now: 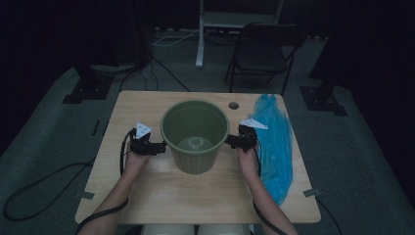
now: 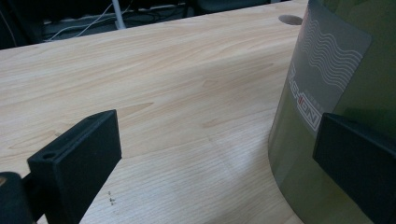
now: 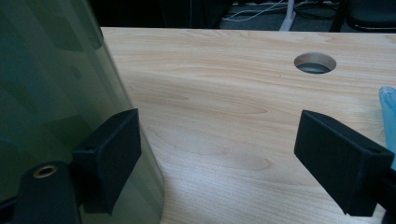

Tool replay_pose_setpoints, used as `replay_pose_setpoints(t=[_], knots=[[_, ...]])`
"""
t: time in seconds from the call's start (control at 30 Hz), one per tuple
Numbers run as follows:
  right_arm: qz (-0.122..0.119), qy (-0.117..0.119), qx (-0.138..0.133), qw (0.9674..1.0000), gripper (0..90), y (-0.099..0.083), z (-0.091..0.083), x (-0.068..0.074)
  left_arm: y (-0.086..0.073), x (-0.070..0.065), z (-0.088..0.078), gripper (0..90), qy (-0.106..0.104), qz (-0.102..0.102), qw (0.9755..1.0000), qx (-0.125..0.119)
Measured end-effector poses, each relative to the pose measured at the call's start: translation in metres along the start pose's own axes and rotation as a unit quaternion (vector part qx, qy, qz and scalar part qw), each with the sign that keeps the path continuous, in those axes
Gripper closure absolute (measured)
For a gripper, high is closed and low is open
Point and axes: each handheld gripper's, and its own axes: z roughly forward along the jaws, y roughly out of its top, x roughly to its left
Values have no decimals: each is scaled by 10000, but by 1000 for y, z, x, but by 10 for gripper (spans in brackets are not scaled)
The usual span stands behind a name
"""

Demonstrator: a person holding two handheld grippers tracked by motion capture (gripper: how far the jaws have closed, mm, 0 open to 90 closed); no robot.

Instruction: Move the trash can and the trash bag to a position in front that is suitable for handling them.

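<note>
Bin: round olive-green plastic bin upright on pale wooden table.
Left gripper: jaws wide apart, holding nothing, 1 jaw against bin.
Right gripper: the same.

green bin blocking centre, blue bag crowding right edge

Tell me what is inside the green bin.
The green bin holds nothing in the high view: its bare floor shows, with a raised round centre. The near inner wall is hidden behind the rim, so anything lying against it cannot be seen.
</note>
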Motion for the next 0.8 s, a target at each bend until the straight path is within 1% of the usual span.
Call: replay_pose_setpoints(t=[0.1, 0.37, 0.47, 0.53, 0.7, 0.8], knots=[[25, 35, 6, 10000, 143, -1, -1, -1, 0, -1, 0, 15, -19, -9, 10000, 3], [56, 18, -8, 10000, 152, -4, -5, -3, -1, -6, -2, 16, -105, 38, 9999, 26], [46, 48, 116, 9999, 161, -7, -5, -4, -1, -7, -3, 16, -114, 50, 9999, 47], [23, 65, 120, 9999, 161, -7, -6, -4, -1, -8, -4, 15, -139, 48, 9999, 49], [11, 91, 132, 9999, 161, -10, -11, -4, -3, -12, -8, 16, -227, 73, 9997, 69], [39, 107, 119, 9999, 161, -14, -17, -4, -5, -15, -13, 15, -284, 72, 9996, 40]])
